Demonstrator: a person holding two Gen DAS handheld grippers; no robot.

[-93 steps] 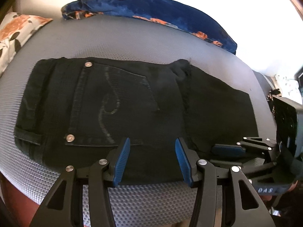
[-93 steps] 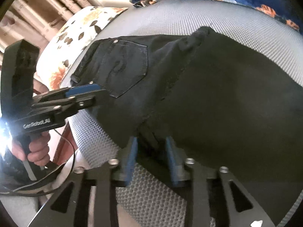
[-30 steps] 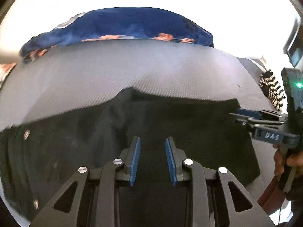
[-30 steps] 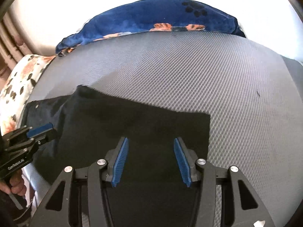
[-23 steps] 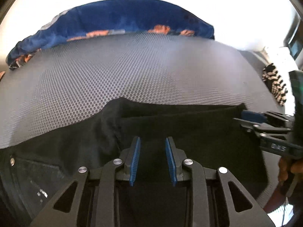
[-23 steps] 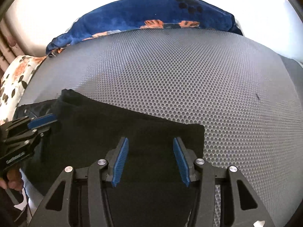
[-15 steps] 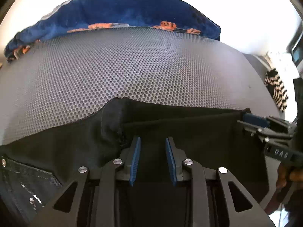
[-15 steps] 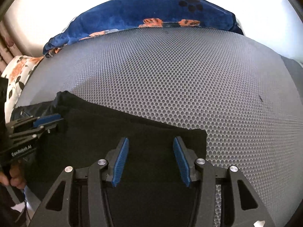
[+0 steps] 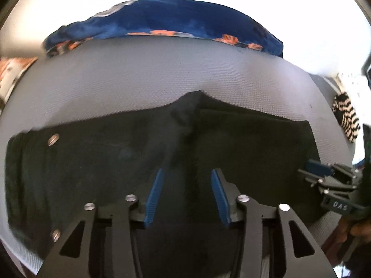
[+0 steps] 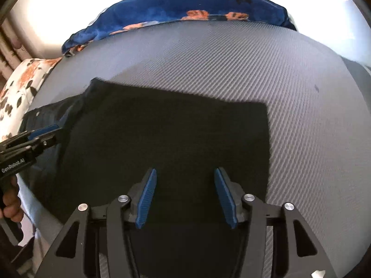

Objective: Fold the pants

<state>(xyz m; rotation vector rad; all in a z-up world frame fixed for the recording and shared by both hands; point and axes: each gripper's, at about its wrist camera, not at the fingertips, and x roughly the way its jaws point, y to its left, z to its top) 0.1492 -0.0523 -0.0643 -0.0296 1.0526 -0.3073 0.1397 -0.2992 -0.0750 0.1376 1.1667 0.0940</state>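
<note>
Grey mesh surface, blue blanket behind, black pants, both grippers released.

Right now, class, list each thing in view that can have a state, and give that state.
Black pants: folded, lying flat on the grey mat.
Left tongs: open, over the pants, gripping nothing.
Right tongs: open, over the pants, gripping nothing.
Blue blanket: bunched along the mat's far edge.
</note>
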